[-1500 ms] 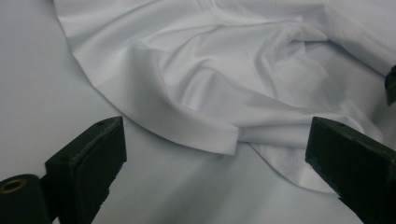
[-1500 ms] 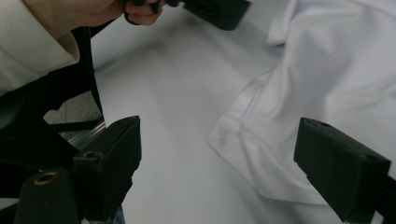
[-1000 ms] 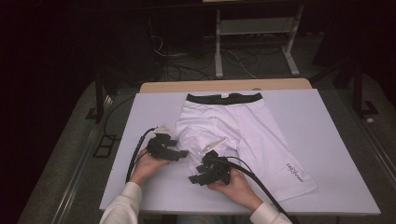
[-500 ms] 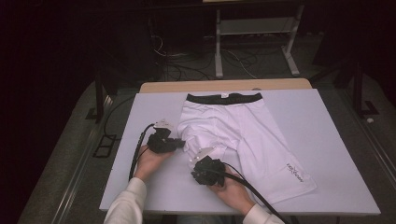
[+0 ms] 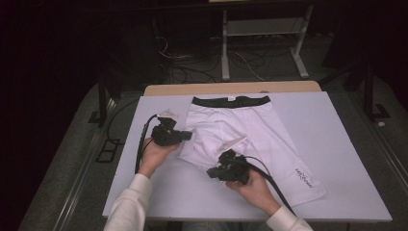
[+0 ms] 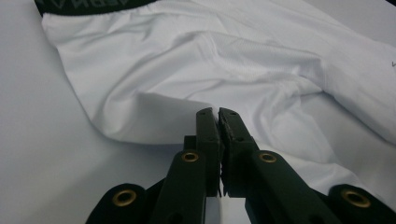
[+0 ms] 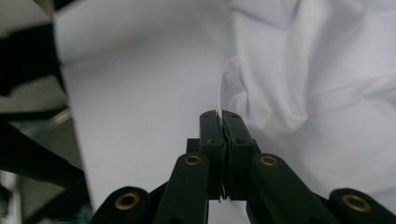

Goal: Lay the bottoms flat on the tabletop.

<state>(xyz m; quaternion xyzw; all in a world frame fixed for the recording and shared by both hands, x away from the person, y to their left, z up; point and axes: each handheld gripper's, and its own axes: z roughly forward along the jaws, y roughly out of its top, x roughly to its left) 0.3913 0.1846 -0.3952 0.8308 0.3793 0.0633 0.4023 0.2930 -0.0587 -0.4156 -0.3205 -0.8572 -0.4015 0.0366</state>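
White shorts (image 5: 250, 125) with a black waistband (image 5: 231, 101) lie flat on the white table (image 5: 346, 144), legs towards me. My left gripper (image 5: 187, 136) sits at the outer side edge of the shorts' left leg. Its jaws have just been closing and stand shut on a raised fold of fabric (image 6: 187, 100), with the left gripper (image 6: 218, 112) tips pinching it. My right gripper (image 5: 212, 172) is at that leg's hem. Its jaws have also just been closing, and the right gripper (image 7: 221, 114) now pinches a thin hem edge (image 7: 226, 88). Each gripper is held in a hand.
A wooden board (image 5: 231, 88) lines the table's far edge. Behind it stand a metal frame (image 5: 262, 29) and floor cables (image 5: 192, 62). Black cables trail from both grippers over the table's near part. The right leg with a small logo (image 5: 303, 177) lies flat.
Both hands moved from below the left leg onto it. The left gripper went farther up its side edge. Both sets of jaws shut on fabric, and the leg's hem has lifted slightly.
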